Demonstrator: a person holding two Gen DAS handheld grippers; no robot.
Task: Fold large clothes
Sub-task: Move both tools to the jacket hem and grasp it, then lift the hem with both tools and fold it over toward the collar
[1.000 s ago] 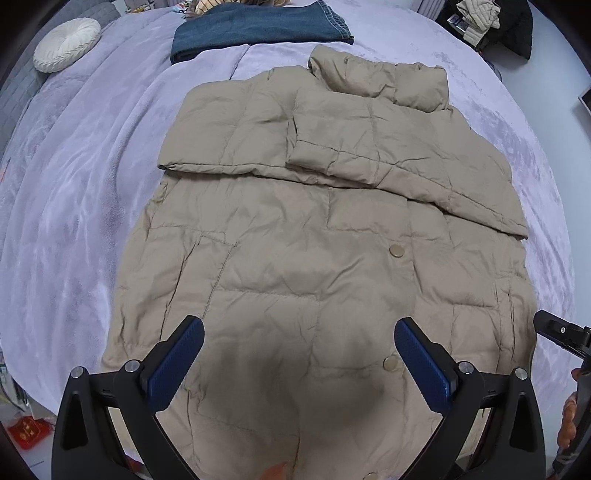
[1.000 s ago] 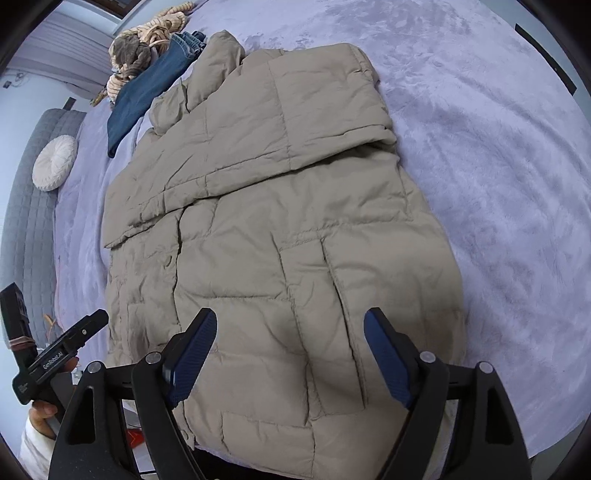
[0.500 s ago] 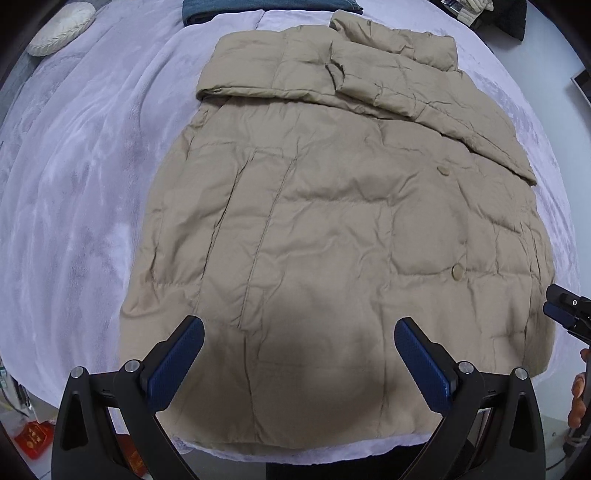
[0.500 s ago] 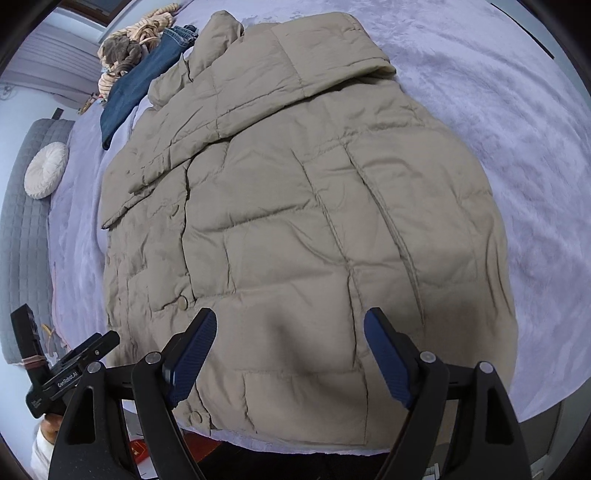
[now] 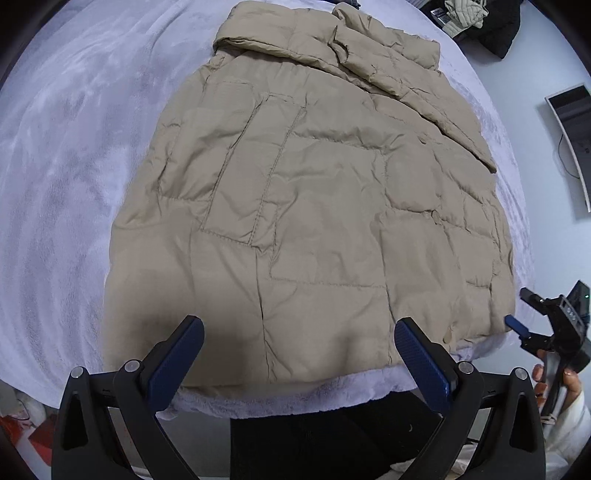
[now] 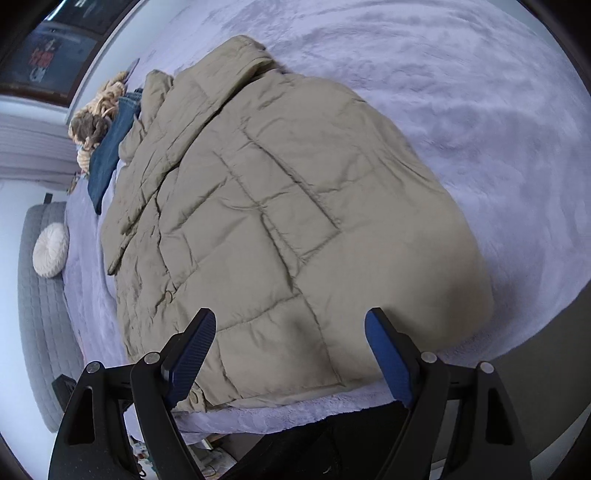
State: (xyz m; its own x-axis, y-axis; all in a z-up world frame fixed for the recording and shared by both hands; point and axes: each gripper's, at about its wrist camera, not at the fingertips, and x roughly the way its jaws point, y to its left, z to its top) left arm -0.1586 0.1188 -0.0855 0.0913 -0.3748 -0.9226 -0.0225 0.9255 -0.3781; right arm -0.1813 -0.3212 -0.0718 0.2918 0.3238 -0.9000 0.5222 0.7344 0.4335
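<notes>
Plainly, no readable writing shows on the beige jacket (image 5: 314, 206).

lavender fleece blanket (image 6: 461, 92) covers bed; jeans (image 6: 109, 155) & round white cushion (image 6: 50, 250) far end, dark clothes pile (image 5: 484, 18), monitor (image 5: 570, 144) by wall.

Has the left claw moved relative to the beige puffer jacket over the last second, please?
Yes. The left claw has drawn back toward the bed's near edge: the beige puffer jacket's hem, earlier beneath the view, now lies just beyond its open fingertips.
</notes>
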